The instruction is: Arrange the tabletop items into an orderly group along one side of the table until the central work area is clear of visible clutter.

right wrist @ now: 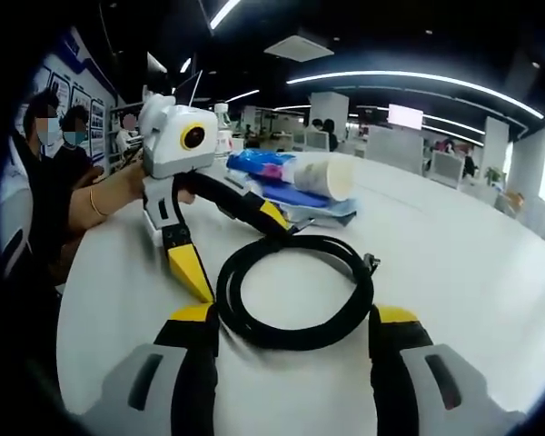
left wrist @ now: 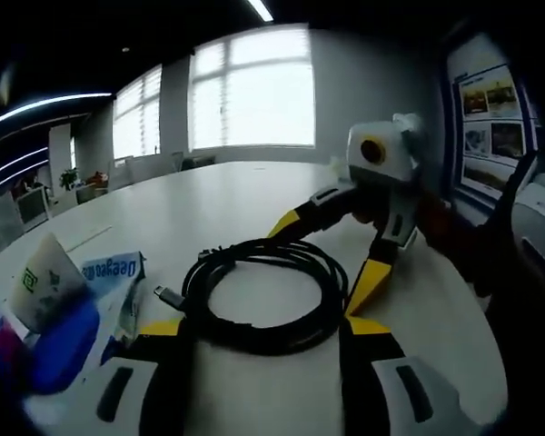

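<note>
Left gripper view, far left: a pile of packets (left wrist: 64, 300) — a white pouch with green print on blue wrappers — sits at the table (left wrist: 209, 195) edge, apparently the start of the tidy group. Next along, the coiled black cable (left wrist: 263, 295) lies flat in the middle of the white top, its metal plug end (left wrist: 170, 296) pointing toward the pile. The left gripper (left wrist: 263, 350) has its jaws spread wide, one on each side of the near arc of the coil, gripping nothing yet. Further right, the right gripper (left wrist: 331, 250) reaches in from the far side, jaws likewise spread wide, yellow tips at the coil's right rim. Right gripper view agrees: the left gripper (right wrist: 232, 250) enters from the left with a hand behind it, the cable (right wrist: 295, 291) is centred between the right gripper's (right wrist: 295, 341) own jaws, the packets (right wrist: 295, 182) beyond. Judgement: step in hand is taking hold of the coil to shift it to the pile. To do it well — close each tool on the whole bundle of loops, not one strand, on opposite sides, lift level so the coil does not spill open, and mind the loose plug dragging.
</note>
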